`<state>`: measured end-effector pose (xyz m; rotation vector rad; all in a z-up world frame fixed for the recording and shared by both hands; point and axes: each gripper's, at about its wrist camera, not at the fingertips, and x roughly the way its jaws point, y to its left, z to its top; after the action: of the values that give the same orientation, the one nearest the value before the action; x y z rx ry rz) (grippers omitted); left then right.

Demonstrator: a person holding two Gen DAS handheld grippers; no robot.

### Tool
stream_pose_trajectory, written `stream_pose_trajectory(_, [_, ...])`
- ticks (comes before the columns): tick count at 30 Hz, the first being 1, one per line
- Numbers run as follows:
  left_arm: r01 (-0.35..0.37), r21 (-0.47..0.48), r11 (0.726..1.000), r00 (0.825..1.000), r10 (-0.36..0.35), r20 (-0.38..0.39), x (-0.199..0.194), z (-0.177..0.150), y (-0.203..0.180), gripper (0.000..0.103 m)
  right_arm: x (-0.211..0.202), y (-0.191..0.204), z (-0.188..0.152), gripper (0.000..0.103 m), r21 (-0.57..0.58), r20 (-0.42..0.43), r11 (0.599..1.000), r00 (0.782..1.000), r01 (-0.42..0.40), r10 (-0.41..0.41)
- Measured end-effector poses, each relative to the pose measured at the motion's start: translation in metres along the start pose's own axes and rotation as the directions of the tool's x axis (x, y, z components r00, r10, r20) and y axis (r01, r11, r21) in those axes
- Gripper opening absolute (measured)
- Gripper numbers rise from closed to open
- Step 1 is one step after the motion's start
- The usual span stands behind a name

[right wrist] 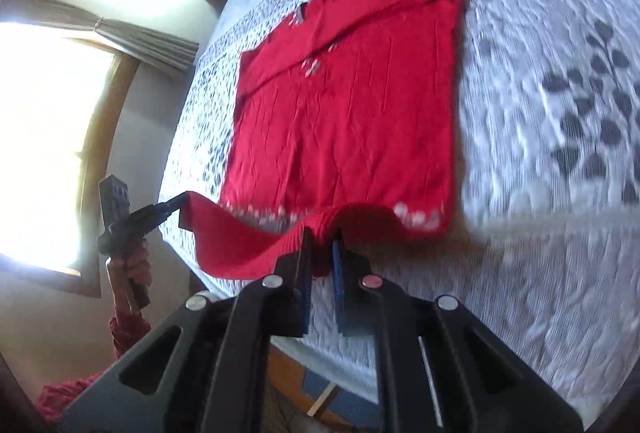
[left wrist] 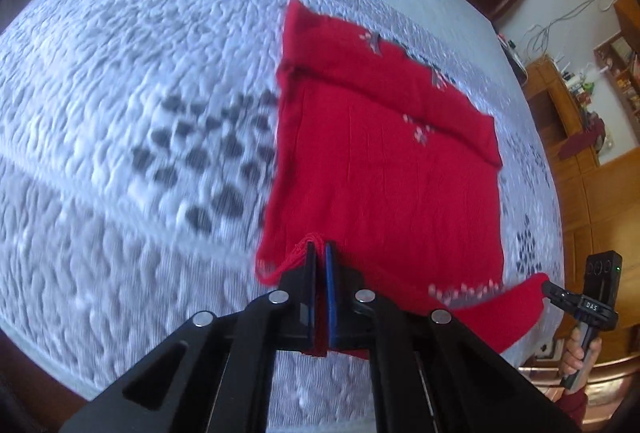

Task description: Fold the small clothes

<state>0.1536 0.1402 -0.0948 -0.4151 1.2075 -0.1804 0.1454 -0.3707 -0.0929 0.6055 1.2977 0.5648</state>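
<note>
Red sweater (left wrist: 384, 173) hem pinched by left hand-held gripper (left wrist: 319, 253) and right hand-held gripper (right wrist: 322, 237) (both clamped), lifted off bed (left wrist: 120, 113) for folding forward.

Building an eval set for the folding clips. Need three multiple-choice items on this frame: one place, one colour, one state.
1. Where does the garment lie?
A. on a quilted bedspread
B. on a wooden floor
C. in a basket

2. What colour is the garment?
A. blue
B. red
C. green

3. What are the two grippers doing?
A. both open above it
B. one shut, one open
C. both shut on its near hem

Key: 1 A, the red sweater is spread on the bedspread. 2 B, red knit with pale motifs. 3 C, the left gripper and the right gripper each pinch the hem.
</note>
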Motion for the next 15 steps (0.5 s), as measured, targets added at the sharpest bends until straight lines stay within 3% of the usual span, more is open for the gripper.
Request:
stream_pose_trajectory(7, [-0.1, -0.006, 0.995, 0.995, 0.1, -0.005, 0.067, 0.056, -0.01, 0.005, 0.029, -0.032, 0.077, 0.009, 0.082, 0.0, 0.993, 0.997, 0.081, -0.082])
stream_pose_trajectory(8, [-0.113, -0.005, 0.994, 0.994, 0.113, -0.012, 0.076, 0.06, -0.008, 0.005, 0.034, -0.036, 0.082, 0.015, 0.09, -0.003, 0.991, 0.995, 0.103, -0.103])
stream_pose_trajectory(11, [-0.217, 0.002, 0.976, 0.976, 0.217, -0.003, 0.089, 0.073, -0.001, 0.017, 0.042, -0.051, 0.097, 0.031, 0.091, -0.017, 0.975, 0.979, 0.202, -0.202])
stream_pose_trajectory(12, [-0.232, 0.0, 0.973, 0.973, 0.232, 0.011, 0.087, 0.076, 0.002, 0.026, 0.041, -0.052, 0.099, 0.031, 0.086, -0.014, 0.973, 0.977, 0.213, -0.213])
stream_pose_trajectory(13, [-0.221, -0.01, 0.975, 0.975, 0.222, 0.034, 0.081, 0.078, 0.007, 0.034, 0.04, -0.052, 0.099, 0.031, 0.071, -0.007, 0.974, 0.977, 0.215, -0.215])
stream_pose_trajectory(15, [-0.194, -0.026, 0.981, 0.978, 0.196, 0.072, 0.069, 0.079, 0.011, 0.038, 0.03, -0.054, 0.097, 0.037, 0.041, 0.012, 0.975, 0.976, 0.218, -0.218])
